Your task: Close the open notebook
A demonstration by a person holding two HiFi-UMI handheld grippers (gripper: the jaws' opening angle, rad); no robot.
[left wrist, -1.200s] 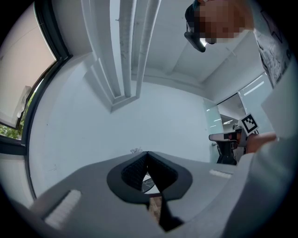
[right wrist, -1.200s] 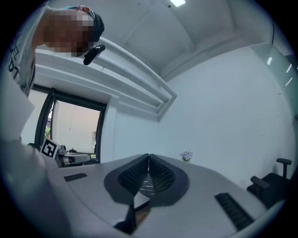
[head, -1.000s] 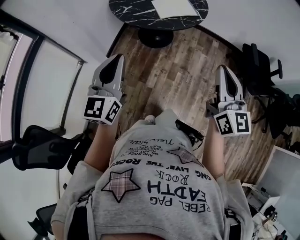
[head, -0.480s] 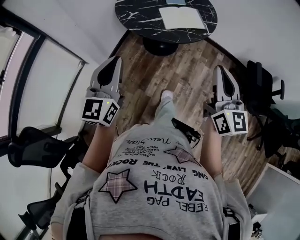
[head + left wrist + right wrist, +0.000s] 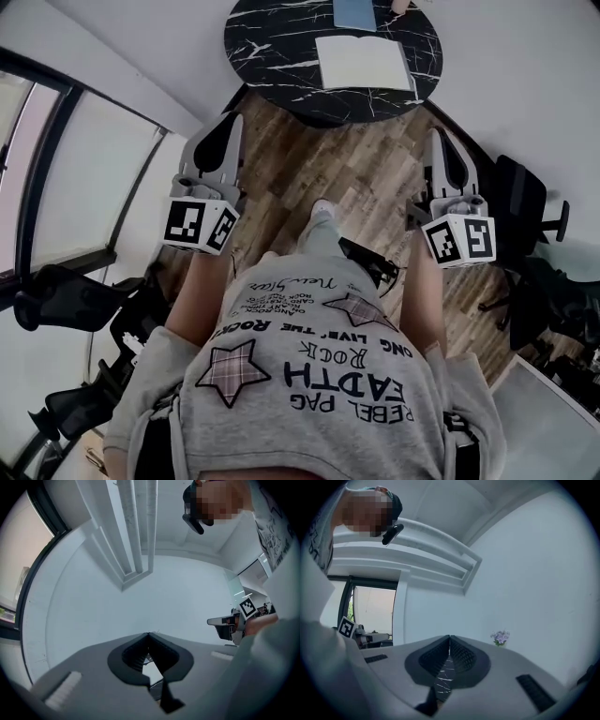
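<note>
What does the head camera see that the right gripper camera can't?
Only the head view shows the open notebook lying on the black marble table, and the wooden floor. Only the right gripper view shows purple flowers and a window. Both show the right gripper, jaws shut and empty, with the table ahead of it.

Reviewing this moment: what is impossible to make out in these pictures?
- Open notebook: in the head view, too small to tell whether its pages bear writing.
- Blue item beyond it: cut off by the head view's top edge.
- Table: the right gripper view shows only a sliver through the shut right tool.
</note>
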